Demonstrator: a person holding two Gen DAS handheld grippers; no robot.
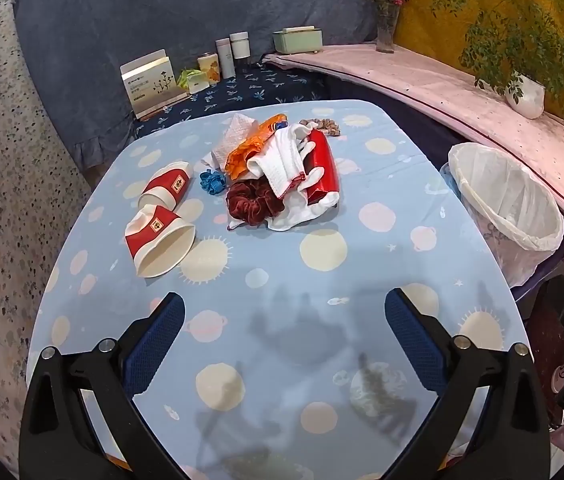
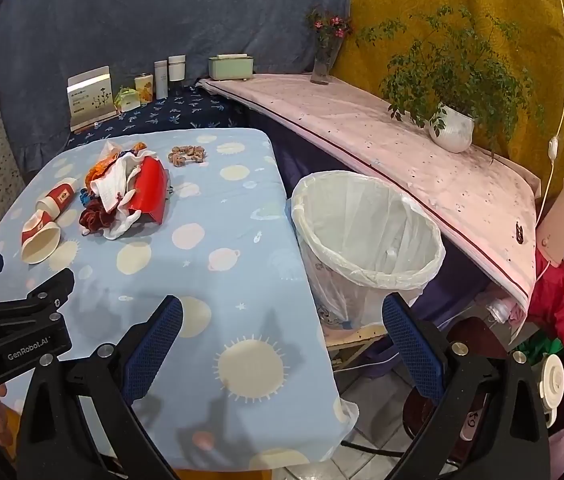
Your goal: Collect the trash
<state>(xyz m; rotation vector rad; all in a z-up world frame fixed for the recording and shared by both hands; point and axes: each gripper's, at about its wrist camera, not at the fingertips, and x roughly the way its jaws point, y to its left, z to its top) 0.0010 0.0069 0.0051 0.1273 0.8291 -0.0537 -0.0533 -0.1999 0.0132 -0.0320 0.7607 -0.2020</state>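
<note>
Two paper cups [image 1: 160, 220] lie tipped over left of the trash pile [image 1: 282, 172]; we note the lined bin [image 1: 509, 208] off the table's [image 1: 321, 280] edge, right of that pile. Left gripper [image 1: 283, 320] and right gripper [image 2: 282, 320] both hang spread wide, grasping nothing.

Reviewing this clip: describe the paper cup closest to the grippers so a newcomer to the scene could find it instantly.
Start at the table with the light-blue planet-print cloth. Left of the central trash pile lie two tipped-over red-and-white paper cups. The nearer paper cup has its open mouth turned toward the camera, showing its white inside; the farther cup lies behind it, beside a blue scrunchie.
</note>
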